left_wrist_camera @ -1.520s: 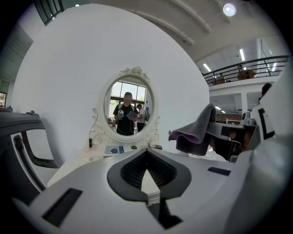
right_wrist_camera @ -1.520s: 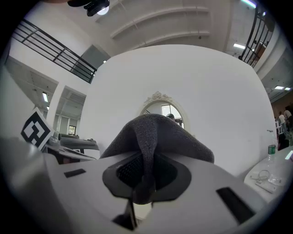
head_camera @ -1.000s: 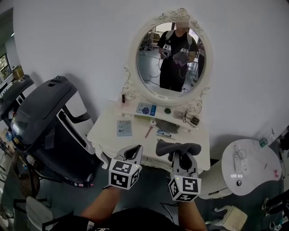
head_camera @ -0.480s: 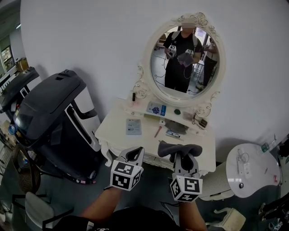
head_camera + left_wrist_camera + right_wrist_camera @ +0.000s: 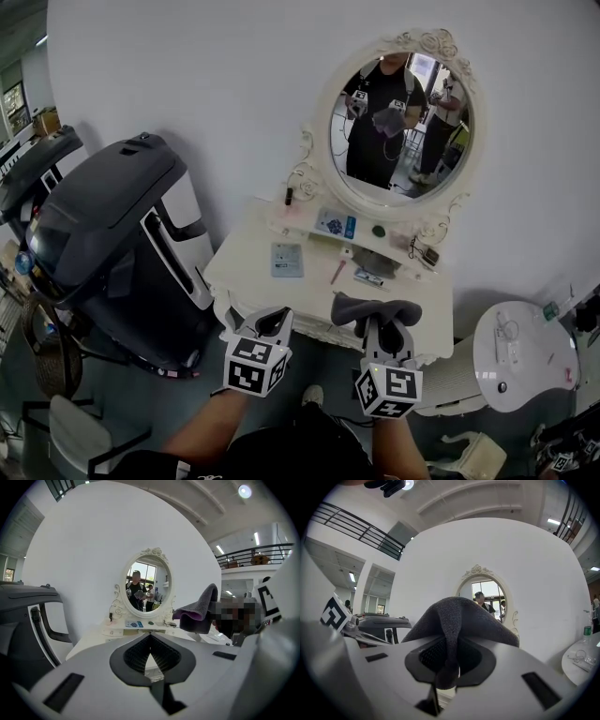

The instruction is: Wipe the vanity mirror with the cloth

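Grey cloth (image 5: 373,309) stays pinched in your right gripper (image 5: 382,330), left gripper (image 5: 267,323) clamped on nothing. Vanity mirror (image 5: 401,122) now sits bigger and further right, still well apart, so no wiping yet.

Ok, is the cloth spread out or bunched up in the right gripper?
Bunched: the cloth is pinched at a fold between the right gripper's shut jaws, and its loose sides drape over them.

Left gripper (image 5: 273,320) & right gripper (image 5: 383,330): pale grey plastic bodies, ea. w/ a white cube (image 5: 251,366) of black square markers at the rear. Fingers (image 5: 93,677) grey-white w/ black ribbed pads (image 5: 161,654) inside & black slots on top. Person wears a black top (image 5: 281,452), forearms uncovered.
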Available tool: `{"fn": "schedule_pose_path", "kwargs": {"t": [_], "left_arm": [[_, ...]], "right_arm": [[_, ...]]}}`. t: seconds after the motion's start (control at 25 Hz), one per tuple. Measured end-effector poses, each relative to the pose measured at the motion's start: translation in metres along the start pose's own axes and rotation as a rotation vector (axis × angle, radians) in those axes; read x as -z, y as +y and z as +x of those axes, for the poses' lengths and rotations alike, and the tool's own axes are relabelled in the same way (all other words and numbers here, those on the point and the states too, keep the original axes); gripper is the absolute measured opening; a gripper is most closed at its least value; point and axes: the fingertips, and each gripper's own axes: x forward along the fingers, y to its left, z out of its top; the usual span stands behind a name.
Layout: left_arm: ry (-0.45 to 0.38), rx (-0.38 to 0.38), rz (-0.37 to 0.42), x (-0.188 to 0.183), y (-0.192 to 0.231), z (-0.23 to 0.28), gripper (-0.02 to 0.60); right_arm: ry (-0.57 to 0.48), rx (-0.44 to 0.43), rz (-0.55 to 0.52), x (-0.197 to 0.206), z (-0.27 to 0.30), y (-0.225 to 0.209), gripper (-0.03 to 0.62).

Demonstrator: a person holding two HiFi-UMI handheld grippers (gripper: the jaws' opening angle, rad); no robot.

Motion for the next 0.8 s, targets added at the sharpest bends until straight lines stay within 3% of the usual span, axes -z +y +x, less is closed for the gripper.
{"fn": "schedule_pose_path", "kwargs": {"t": [0.24, 0.8], "left_arm": [[0.002, -0.011, 0.017, -0.006, 0.008, 0.037, 0.006], [0.059, -0.016, 0.111, -0.065, 0.019, 0.19, 0.006]], "right_arm": [[-0.02, 0.003, 0.005, 0.007, 0.032, -0.021, 0.041], [-0.001, -0.009, 0.092, 0.017, 0.159, -0.113, 0.041]]}}
